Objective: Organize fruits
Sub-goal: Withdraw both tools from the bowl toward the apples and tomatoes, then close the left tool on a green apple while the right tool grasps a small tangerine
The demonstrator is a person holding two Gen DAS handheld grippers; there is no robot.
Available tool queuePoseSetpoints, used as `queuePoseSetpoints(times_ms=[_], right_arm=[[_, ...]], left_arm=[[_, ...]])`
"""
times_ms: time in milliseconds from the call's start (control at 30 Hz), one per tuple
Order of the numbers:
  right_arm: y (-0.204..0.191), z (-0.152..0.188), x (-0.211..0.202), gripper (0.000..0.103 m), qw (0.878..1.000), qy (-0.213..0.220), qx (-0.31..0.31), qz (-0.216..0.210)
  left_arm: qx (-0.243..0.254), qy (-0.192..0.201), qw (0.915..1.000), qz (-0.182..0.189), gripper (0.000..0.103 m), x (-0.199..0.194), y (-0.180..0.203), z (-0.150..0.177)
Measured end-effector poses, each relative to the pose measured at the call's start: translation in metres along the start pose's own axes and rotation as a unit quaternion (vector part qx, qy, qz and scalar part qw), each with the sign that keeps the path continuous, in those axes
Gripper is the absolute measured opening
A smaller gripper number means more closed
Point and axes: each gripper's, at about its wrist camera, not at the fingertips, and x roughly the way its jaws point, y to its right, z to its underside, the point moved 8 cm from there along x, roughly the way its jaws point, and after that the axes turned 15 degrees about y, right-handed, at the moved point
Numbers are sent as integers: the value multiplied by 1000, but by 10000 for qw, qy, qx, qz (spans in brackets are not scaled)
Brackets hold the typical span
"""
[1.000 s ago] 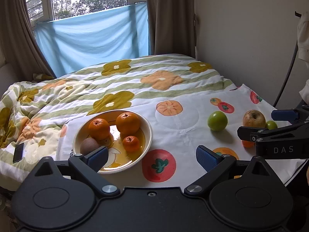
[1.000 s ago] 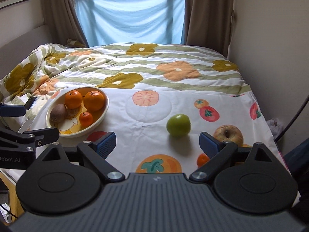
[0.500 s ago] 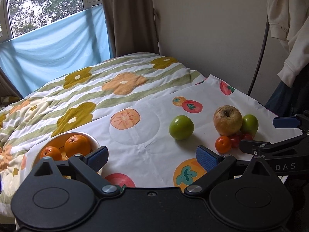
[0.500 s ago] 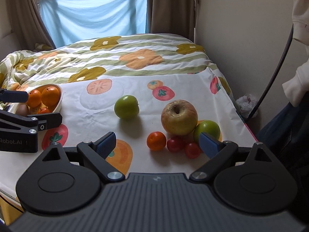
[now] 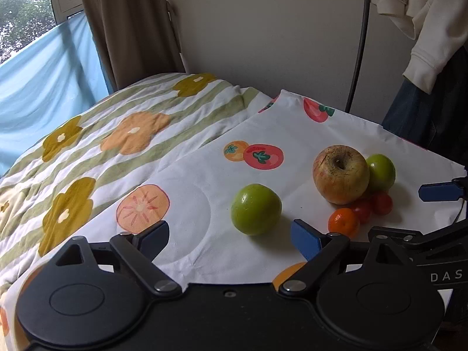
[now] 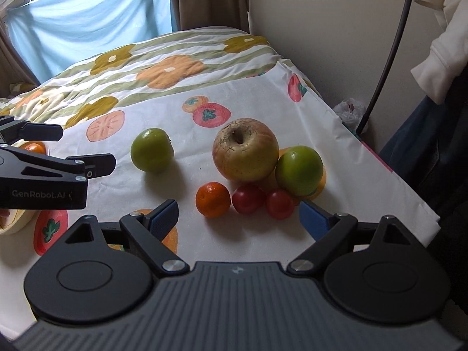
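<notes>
On the fruit-print cloth [image 5: 292,128] lie a green fruit [image 5: 256,209], a large yellow-red apple [image 5: 340,174], a second green fruit [image 5: 380,172], a small orange [image 5: 343,223] and two red tomatoes [image 5: 381,203]. My left gripper [image 5: 231,235] is just short of the nearer green fruit [image 6: 151,149]. Its jaws are closing and nothing is pressed between them. My right gripper [image 6: 239,218] stands open just before the small orange [image 6: 213,199] and the tomatoes [image 6: 248,199]. The big apple [image 6: 245,149] is behind them. The bowl's rim [image 6: 16,223] shows at the far left.
The cloth's edge [image 6: 380,163] drops off at the right, with a dark pole [image 6: 389,55], a white garment [image 6: 438,44] and a plastic bag [image 6: 349,111] beyond. A flowered quilt [image 5: 117,134] covers the bed behind. The wall is close on the right.
Both views have swung right, from the bowl of oranges to the loose fruits. Both grippers have come lower and nearer to them. The left jaws have narrowed a little.
</notes>
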Motion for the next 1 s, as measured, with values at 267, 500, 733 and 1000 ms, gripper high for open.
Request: queuePoseSetpoints(times_ms=[267,500,733,1000], right_arm=[[-1,10,15,103,9991,-198,222,317],[-9,16,19,103,9984,-307,284,378],[-20,20,28,86,9980,-442,329,299],[-28,19,42,76,9977,-494,380,275]], left_arm=[[198,-290,9973,651,81,47,9,7],[281,-419,9946,906,74,68,16,12],[290,-498,9936,973,65,81,19,13],[370,-541,9924,1043,60,81,19,16]])
